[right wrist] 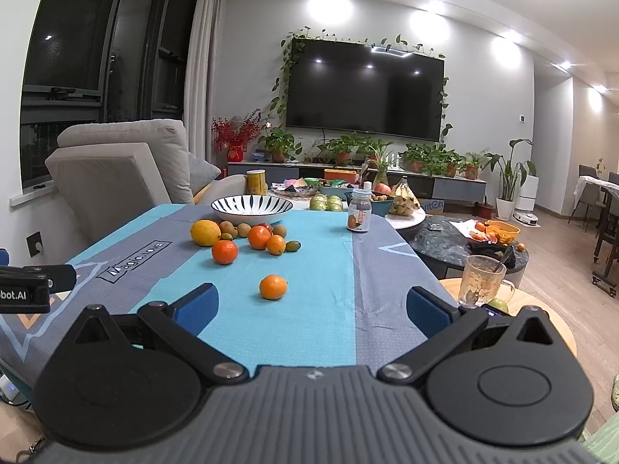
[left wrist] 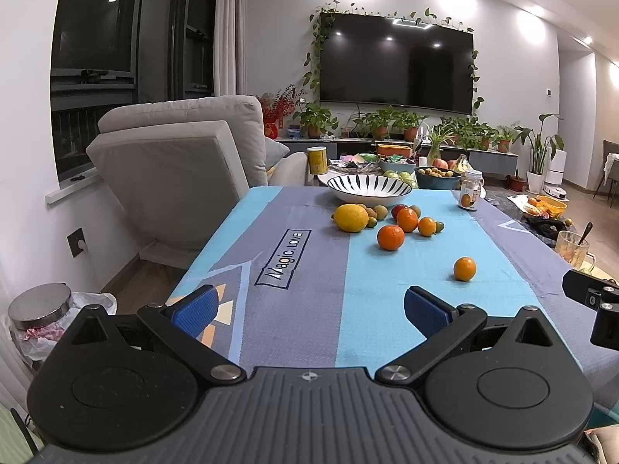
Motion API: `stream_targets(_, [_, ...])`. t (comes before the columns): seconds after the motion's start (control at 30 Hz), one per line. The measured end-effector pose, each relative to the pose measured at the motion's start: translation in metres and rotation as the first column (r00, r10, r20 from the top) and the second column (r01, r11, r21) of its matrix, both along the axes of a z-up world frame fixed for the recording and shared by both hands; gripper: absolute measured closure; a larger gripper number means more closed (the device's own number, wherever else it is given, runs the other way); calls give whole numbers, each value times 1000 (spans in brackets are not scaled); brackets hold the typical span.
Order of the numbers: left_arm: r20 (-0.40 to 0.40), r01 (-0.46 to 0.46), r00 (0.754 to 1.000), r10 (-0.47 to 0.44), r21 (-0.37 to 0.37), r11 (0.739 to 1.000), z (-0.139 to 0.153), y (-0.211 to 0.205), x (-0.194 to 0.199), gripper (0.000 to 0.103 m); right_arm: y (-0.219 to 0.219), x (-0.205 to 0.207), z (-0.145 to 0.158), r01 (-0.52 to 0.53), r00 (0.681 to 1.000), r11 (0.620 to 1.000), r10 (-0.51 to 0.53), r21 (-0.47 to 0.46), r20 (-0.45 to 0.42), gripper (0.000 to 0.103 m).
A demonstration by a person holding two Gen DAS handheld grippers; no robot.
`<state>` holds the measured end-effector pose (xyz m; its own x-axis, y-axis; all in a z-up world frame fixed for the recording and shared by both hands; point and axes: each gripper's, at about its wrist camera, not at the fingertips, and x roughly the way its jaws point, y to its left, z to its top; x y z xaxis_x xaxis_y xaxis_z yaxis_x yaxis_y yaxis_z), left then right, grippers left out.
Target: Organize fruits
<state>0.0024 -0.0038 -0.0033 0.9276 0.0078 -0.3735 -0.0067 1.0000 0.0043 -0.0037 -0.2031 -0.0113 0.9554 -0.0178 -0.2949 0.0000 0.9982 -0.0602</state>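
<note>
On a blue and grey tablecloth (left wrist: 294, 309) lie a yellow lemon (left wrist: 351, 217) (right wrist: 205, 232), several oranges and small brownish fruits in a cluster (left wrist: 406, 219) (right wrist: 259, 236), and one orange apart, nearer to me (left wrist: 464, 268) (right wrist: 273, 287). Behind the cluster stands a striped white bowl (left wrist: 369, 187) (right wrist: 251, 207), empty as far as I can see. My left gripper (left wrist: 309, 309) is open over the near cloth, holding nothing. My right gripper (right wrist: 311, 307) is open too, just short of the lone orange.
A small labelled jar (left wrist: 471, 190) (right wrist: 358, 210) stands at the table's far right. A grey armchair (left wrist: 182, 162) is at the left. Beyond lie a crowded coffee table (right wrist: 387, 201), a glass mug with a spoon (right wrist: 479, 280), plants and a wall television.
</note>
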Motion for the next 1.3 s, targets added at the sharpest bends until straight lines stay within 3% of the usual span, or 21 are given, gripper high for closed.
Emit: stream_targets(1.3, [-4, -3, 1000, 3, -2, 1000, 0, 1, 0, 0, -1, 1, -3, 11, 1000, 1000, -11, -6, -5, 38])
